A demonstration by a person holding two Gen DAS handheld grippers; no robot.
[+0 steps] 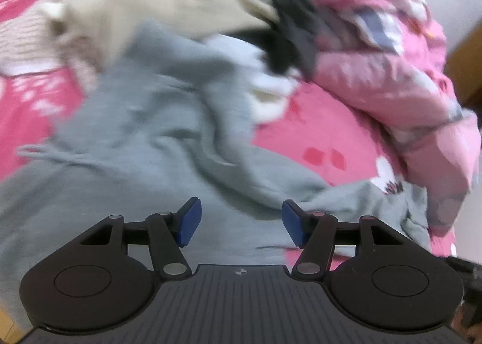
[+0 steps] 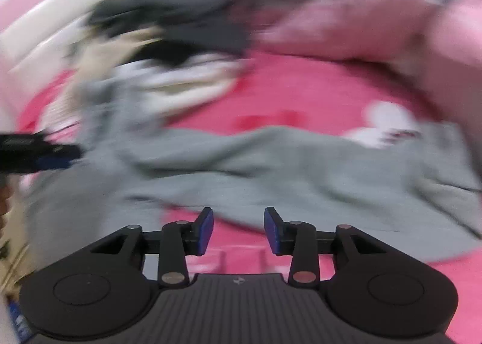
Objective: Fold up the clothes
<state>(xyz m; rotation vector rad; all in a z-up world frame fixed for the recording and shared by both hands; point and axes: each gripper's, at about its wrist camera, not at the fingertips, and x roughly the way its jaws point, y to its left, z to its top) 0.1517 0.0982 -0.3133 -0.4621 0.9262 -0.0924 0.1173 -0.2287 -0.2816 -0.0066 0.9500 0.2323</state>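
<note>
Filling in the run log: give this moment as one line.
left gripper: open, empty | right gripper: open, empty | grey garment: spread unfolded on pink bedsheet | views: motion-blurred

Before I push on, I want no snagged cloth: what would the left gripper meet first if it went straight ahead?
Most likely the crumpled grey sweatshirt, which fills the view past the open left gripper. Nothing sits between its jaws. Blur leaves the depth unclear.
</note>
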